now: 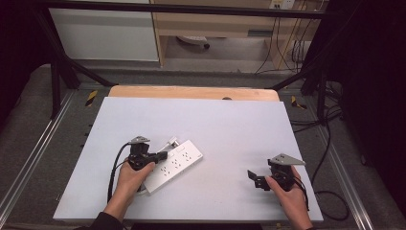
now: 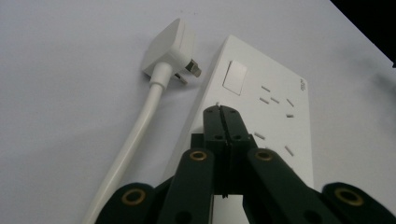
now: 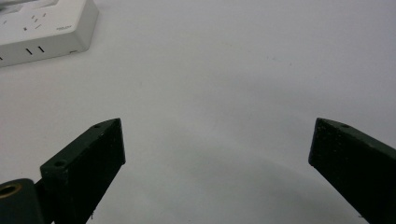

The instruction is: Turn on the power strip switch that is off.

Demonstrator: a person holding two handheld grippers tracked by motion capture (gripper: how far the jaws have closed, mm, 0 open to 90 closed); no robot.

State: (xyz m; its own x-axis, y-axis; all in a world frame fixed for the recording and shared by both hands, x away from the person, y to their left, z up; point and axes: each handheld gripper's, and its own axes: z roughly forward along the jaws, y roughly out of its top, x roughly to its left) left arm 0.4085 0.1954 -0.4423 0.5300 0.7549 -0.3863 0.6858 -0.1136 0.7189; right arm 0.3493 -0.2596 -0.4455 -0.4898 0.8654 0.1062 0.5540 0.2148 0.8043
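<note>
Left claw (image 1: 165,155) sits with jaws pressed together, empty, tips over the near-left part of the white power strip (image 1: 174,164), which lies angled on the table (image 1: 230,124), left of centre. Its white plug (image 2: 170,44) rests just beside the strip's far end, cable (image 2: 135,140) trailing along the left. Right claw (image 1: 253,178) is spread wide over bare table, near the right edge, well apart from the strip. Open surface between them and beyond.

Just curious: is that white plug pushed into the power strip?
No, the white plug lies on the table beside the power strip, prongs bare.
</note>
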